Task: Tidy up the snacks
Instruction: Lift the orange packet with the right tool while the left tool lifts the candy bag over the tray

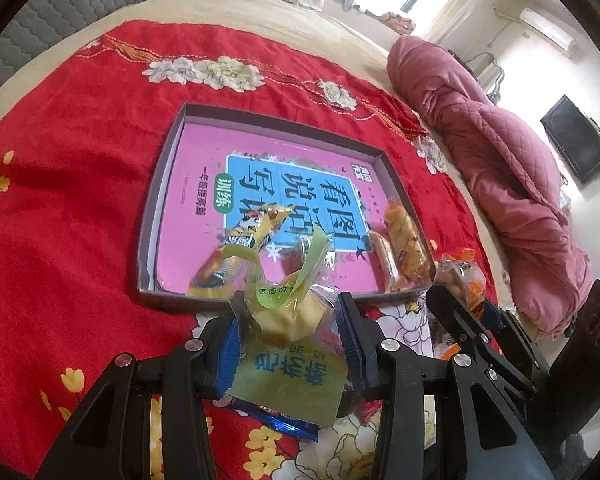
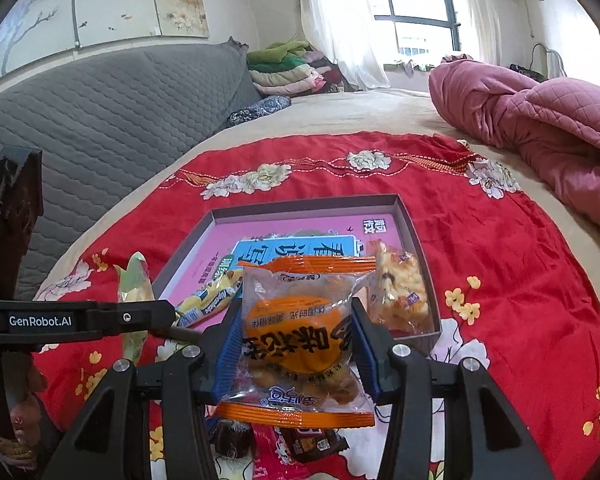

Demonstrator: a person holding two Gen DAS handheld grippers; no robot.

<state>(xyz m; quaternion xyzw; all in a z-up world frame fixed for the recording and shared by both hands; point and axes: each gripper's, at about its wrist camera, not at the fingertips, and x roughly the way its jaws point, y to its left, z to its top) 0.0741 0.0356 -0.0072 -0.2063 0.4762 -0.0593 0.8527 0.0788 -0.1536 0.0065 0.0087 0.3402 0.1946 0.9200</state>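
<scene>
Both grippers are loaded. The left gripper (image 1: 290, 320) is clamped on a green-wrapped snack packet (image 1: 288, 344); the right gripper (image 2: 298, 340) is clamped on an orange-trimmed pastry packet (image 2: 300, 336). Both packets sit between the blue pads, held above the red bedspread (image 1: 80, 200), just short of the shallow box (image 1: 162, 184). The box lies on the bed with a pink book (image 1: 204, 168) as its floor. It already holds a yellow packet (image 1: 256, 236) near the front and a clear bag of biscuits (image 1: 404, 240) along the right wall. More snacks lie loose under the grippers. Judgement: the step in hand is delivery into the box. Carry each packet clear over the near wall, set it on free pink floor beside the others, not on top, and release low so nothing slides out
</scene>
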